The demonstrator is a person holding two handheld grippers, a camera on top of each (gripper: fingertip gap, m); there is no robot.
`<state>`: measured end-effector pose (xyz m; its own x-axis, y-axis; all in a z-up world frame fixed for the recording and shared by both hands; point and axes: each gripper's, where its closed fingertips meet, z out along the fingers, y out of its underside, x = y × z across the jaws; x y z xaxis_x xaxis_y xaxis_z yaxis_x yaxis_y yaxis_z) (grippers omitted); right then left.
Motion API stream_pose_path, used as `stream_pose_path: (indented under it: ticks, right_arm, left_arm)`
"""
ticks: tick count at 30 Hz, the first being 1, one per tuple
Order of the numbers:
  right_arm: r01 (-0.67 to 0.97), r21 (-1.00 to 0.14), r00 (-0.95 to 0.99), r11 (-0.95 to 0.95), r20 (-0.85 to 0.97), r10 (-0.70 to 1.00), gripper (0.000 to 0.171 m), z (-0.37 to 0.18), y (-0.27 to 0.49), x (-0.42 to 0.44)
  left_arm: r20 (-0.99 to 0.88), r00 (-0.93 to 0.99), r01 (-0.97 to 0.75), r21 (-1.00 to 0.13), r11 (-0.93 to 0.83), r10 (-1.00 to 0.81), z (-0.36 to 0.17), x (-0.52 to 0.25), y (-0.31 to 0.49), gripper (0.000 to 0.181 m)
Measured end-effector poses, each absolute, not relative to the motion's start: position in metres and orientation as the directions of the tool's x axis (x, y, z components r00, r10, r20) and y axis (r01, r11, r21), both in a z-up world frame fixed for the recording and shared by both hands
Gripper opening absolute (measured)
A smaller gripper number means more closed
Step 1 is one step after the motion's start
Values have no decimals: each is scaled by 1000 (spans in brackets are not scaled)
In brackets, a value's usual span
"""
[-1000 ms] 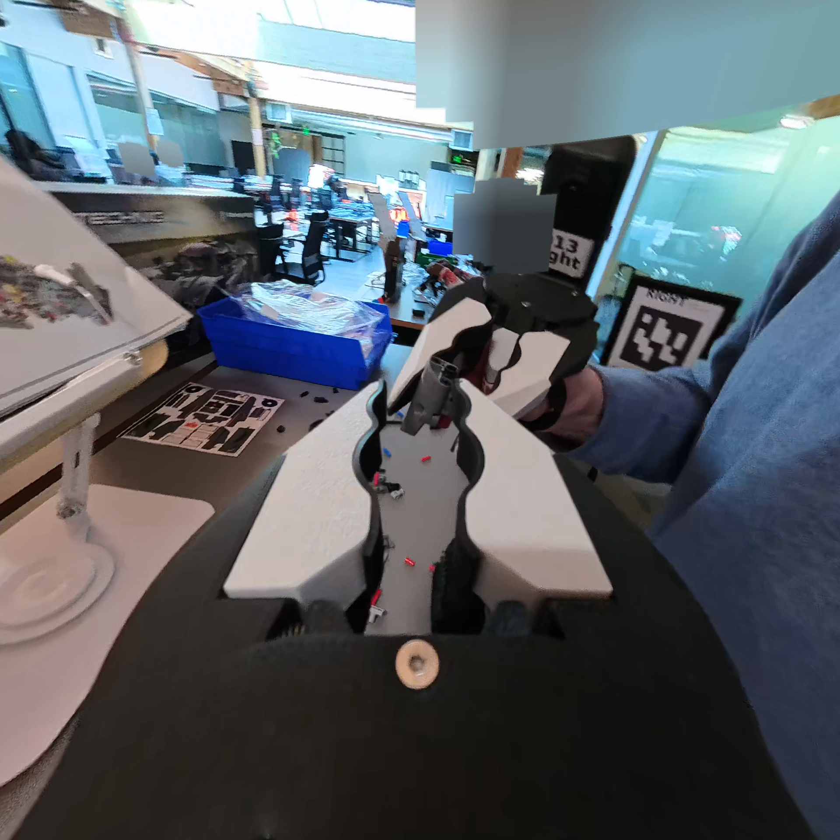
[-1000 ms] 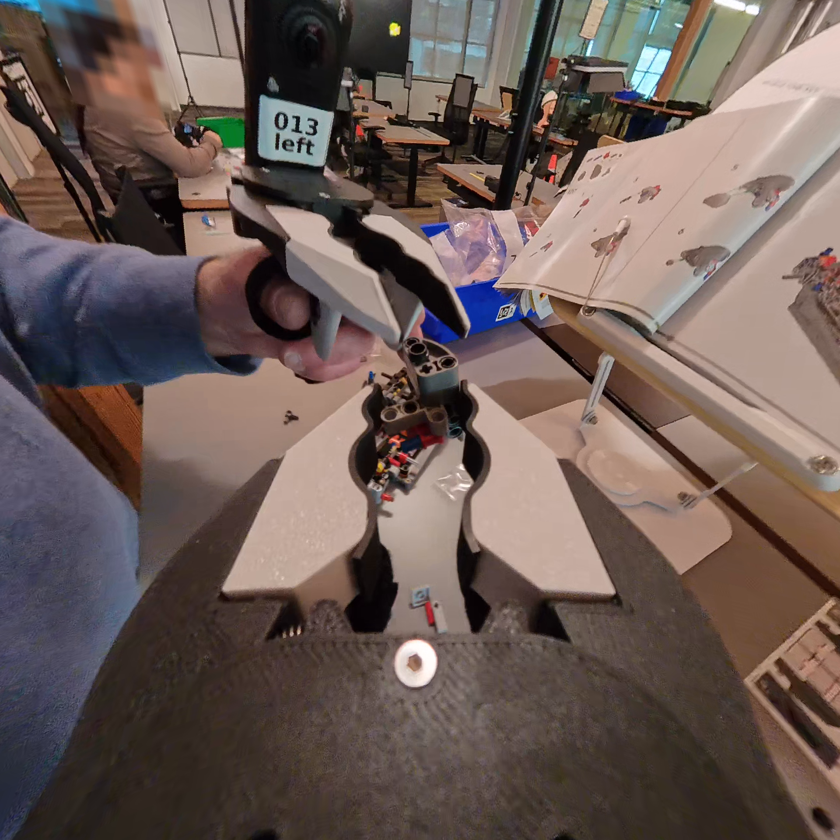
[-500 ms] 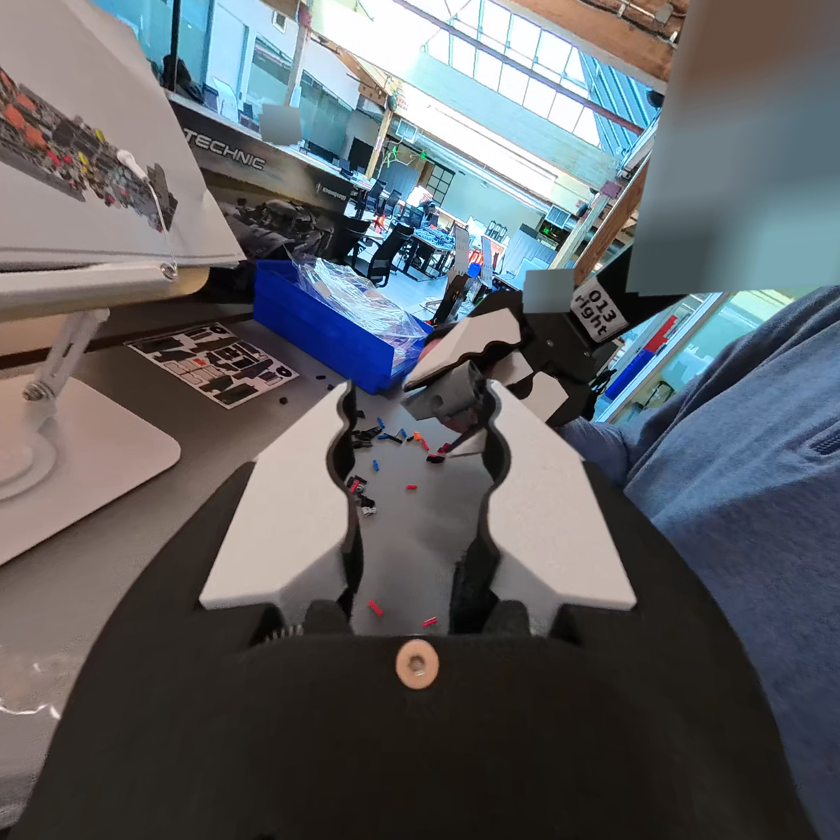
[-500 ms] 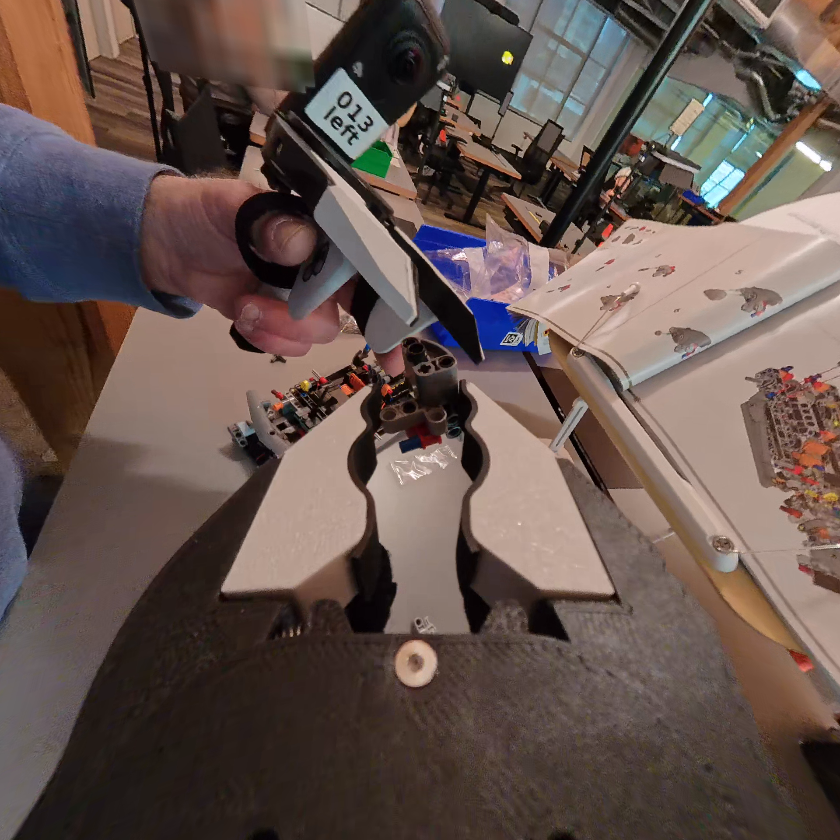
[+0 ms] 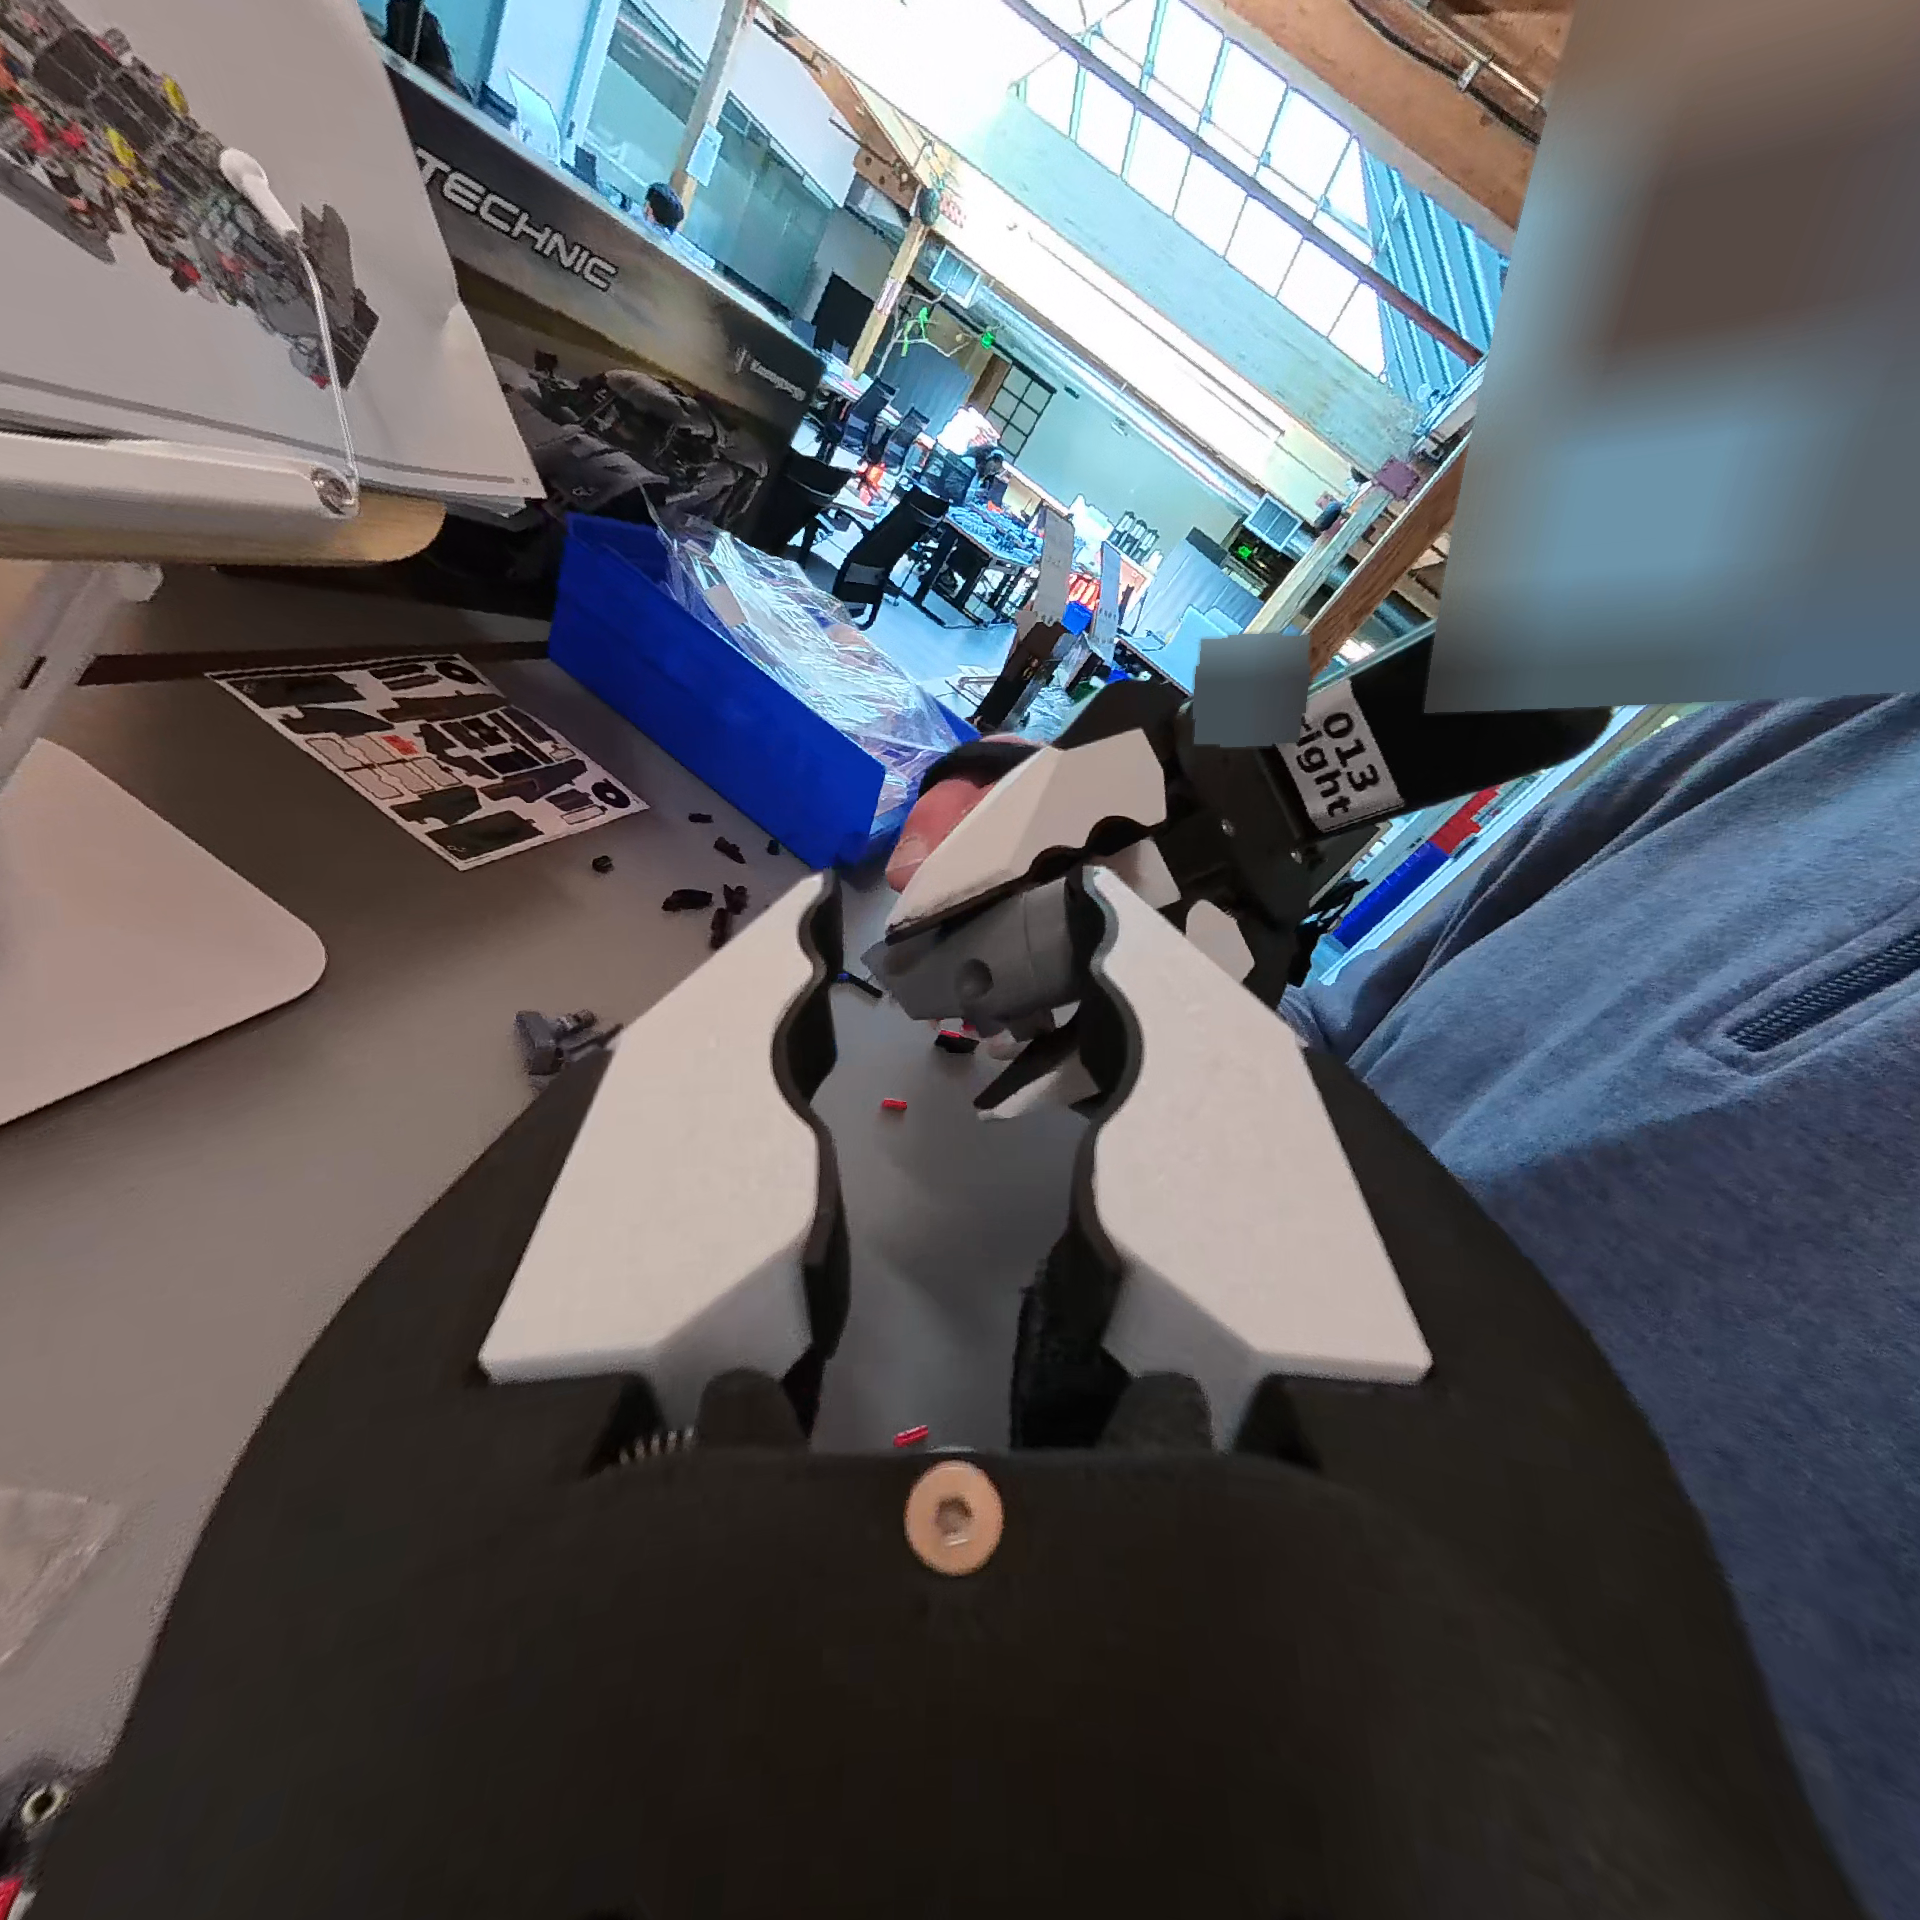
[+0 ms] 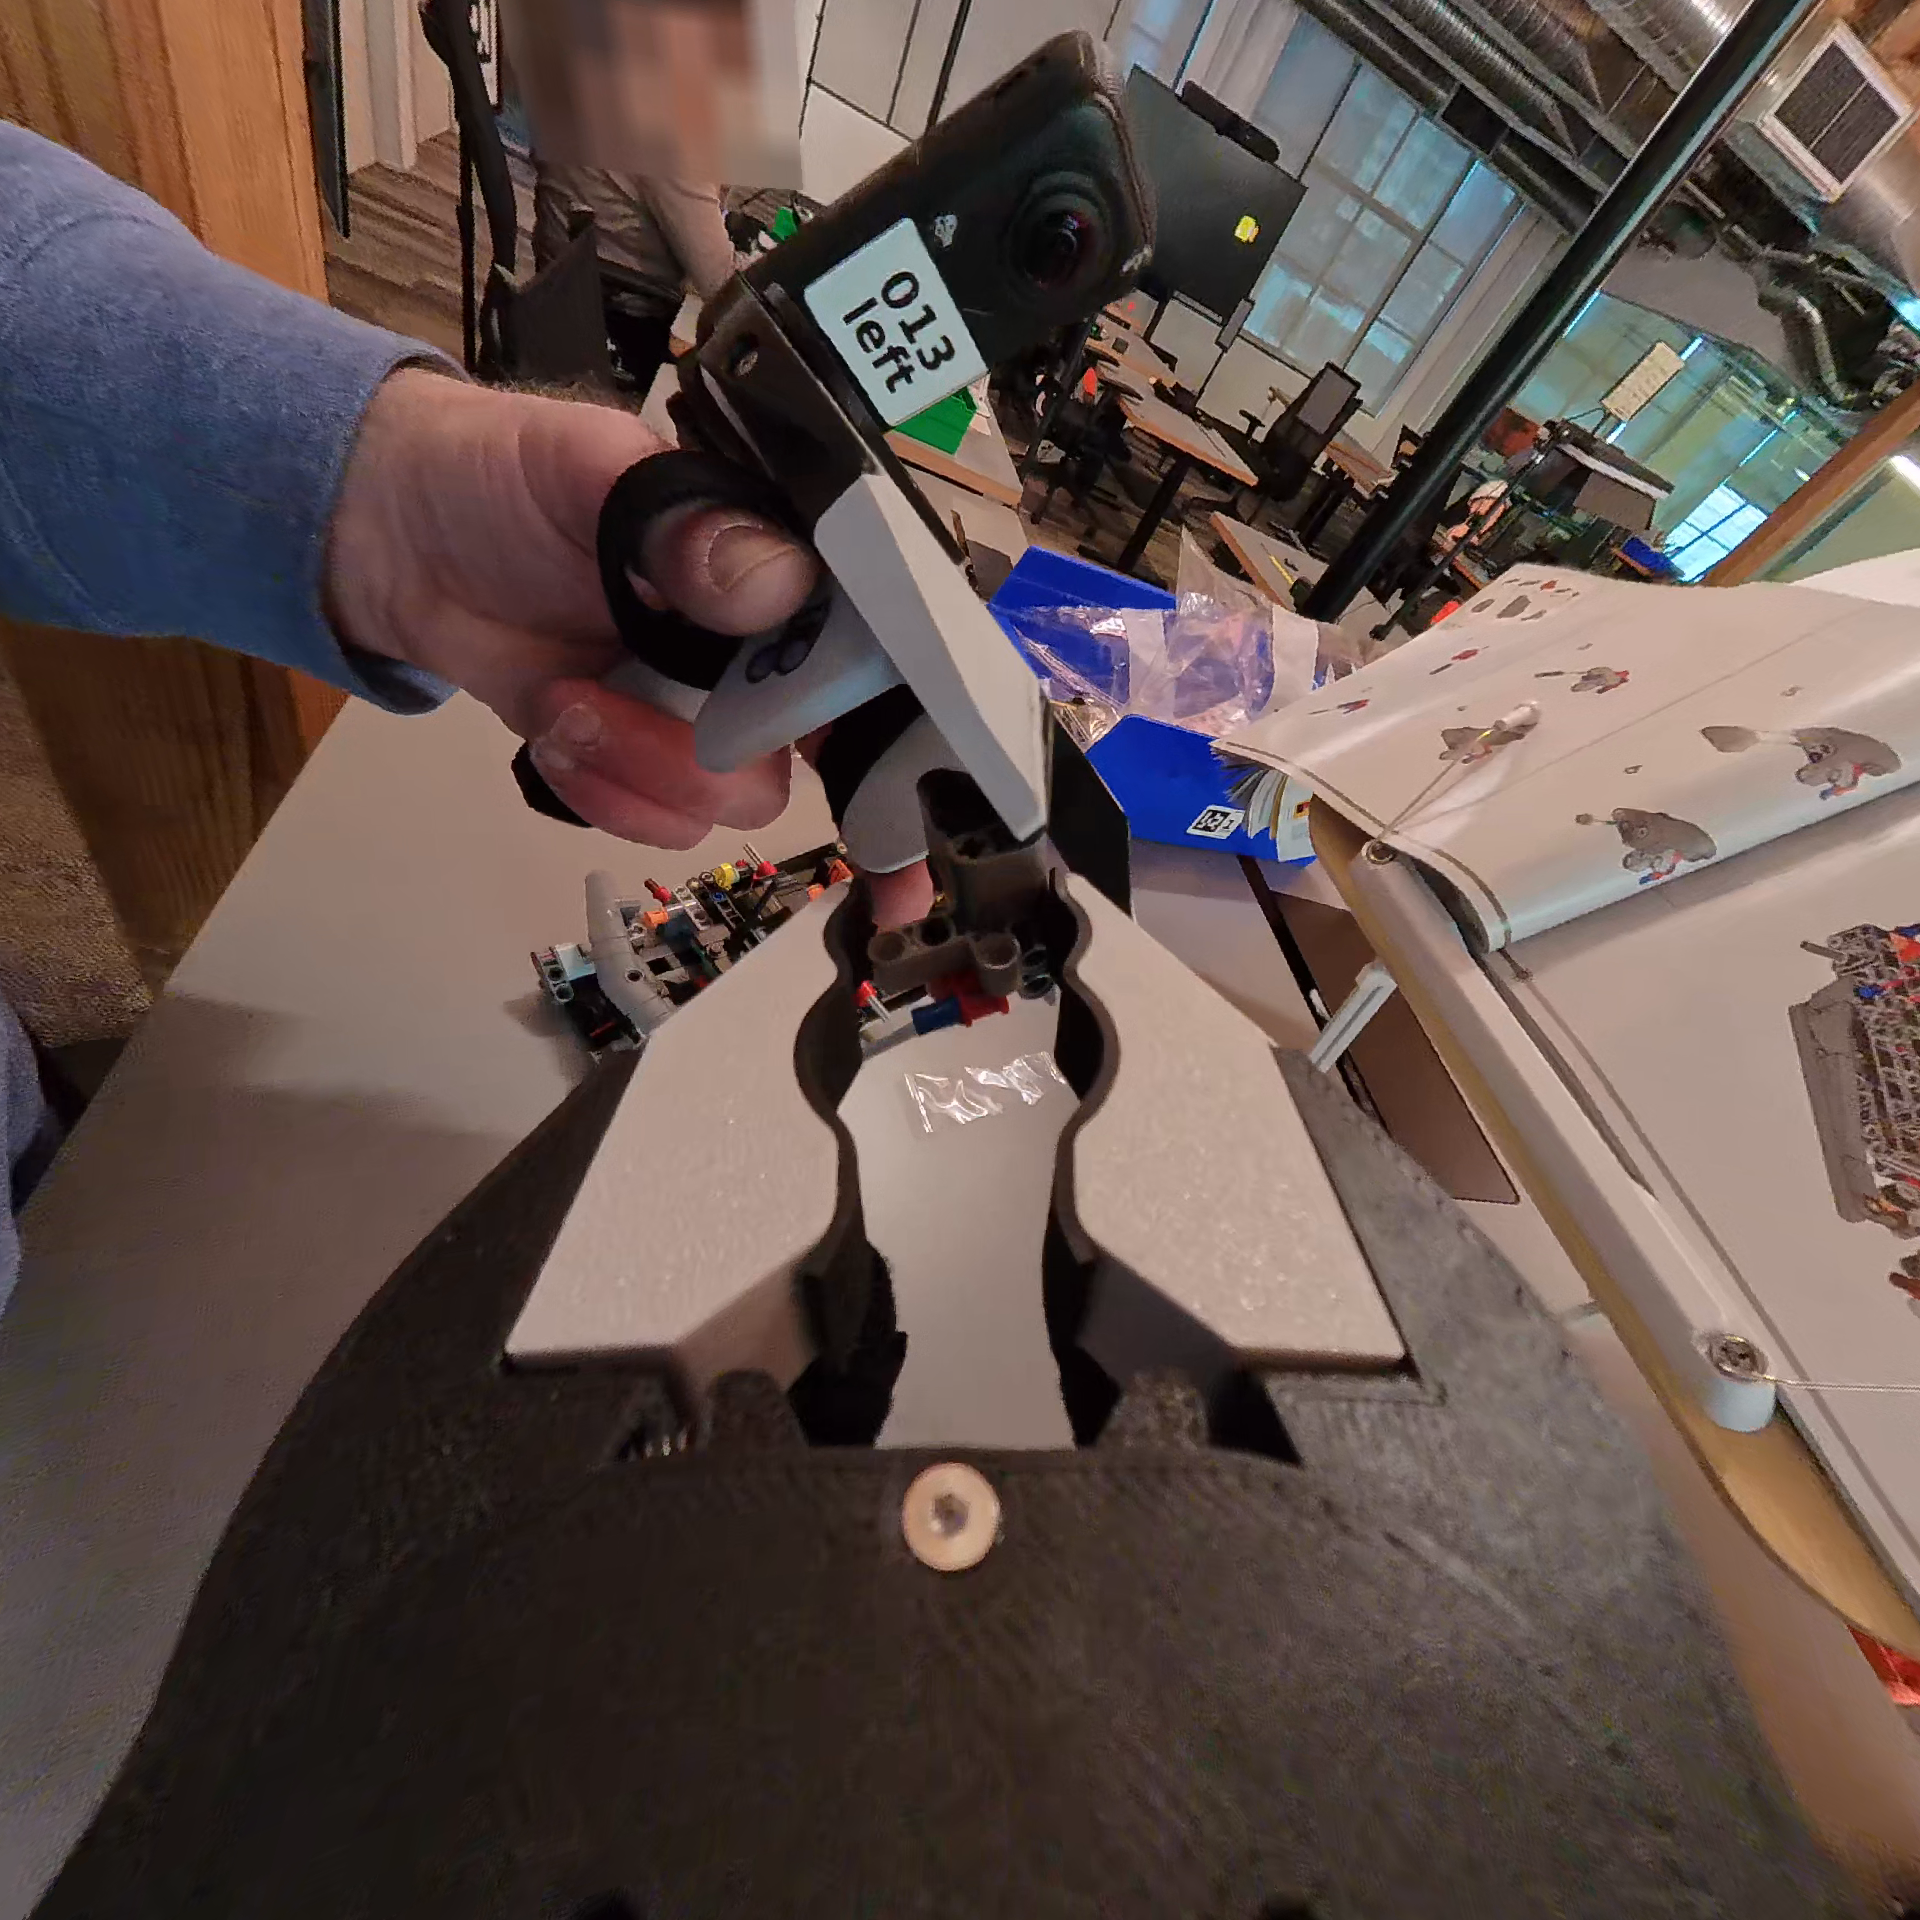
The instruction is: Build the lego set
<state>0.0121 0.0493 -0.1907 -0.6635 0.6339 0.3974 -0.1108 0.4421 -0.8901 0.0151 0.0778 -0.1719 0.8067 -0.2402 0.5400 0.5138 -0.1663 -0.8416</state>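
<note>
Closest in the right wrist view, the right gripper [image 6: 956,935] pinches a dark grey lego piece [image 6: 951,951] between its fingertips, lifted clear of the grey table [image 6: 312,1039]. The piece is a short beam with round holes, and an upright block rises from it. In the left wrist view the same piece shows as a grey lump [image 5: 987,971].

The left gripper [image 5: 956,925] stands spread. Its right finger [image 5: 1195,1039] lies against the grey piece while its left finger stays well off, so it grips nothing. In the right wrist view a hand [image 6: 499,582] in a blue sleeve holds that gripper, and its tips come down onto the top of the block.

On the table under the two tools lie small red pins [image 5: 894,1104] and an empty clear bag [image 6: 982,1086]. A little farther, towards the left edge, sits a partly built model [image 6: 665,951] with coloured pins.

Farther back a sticker sheet [image 5: 426,753] lies flat, with black loose bits [image 5: 707,899] scattered beside it. A blue bin [image 5: 717,707] holding plastic bags stands at the far edge. An open instruction book [image 6: 1621,707] rests on a white stand [image 5: 114,925] on the right side of the table.
</note>
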Motion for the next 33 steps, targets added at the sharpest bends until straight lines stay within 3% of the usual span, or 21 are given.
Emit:
stream_pose_path:
  ticks: [6, 11, 33]
  right_arm:
    - [-114, -878, -658, 465, 417, 627, 31, -199, 52, 9]
    - [-113, -875, -651, 471, 424, 630, 31, -202, 57, 10]
    - [-79, -951, -660, 298, 274, 700, 31, -188, 78, -9]
  left_arm:
    - [582, 767, 556, -813, -173, -269, -173, 13, 82, 25]
    - [590, 747, 560, -807, -189, -305, -175, 15, 89, 0]
    - [571, 794, 561, -820, -111, -209, -161, -21, 80, 28]
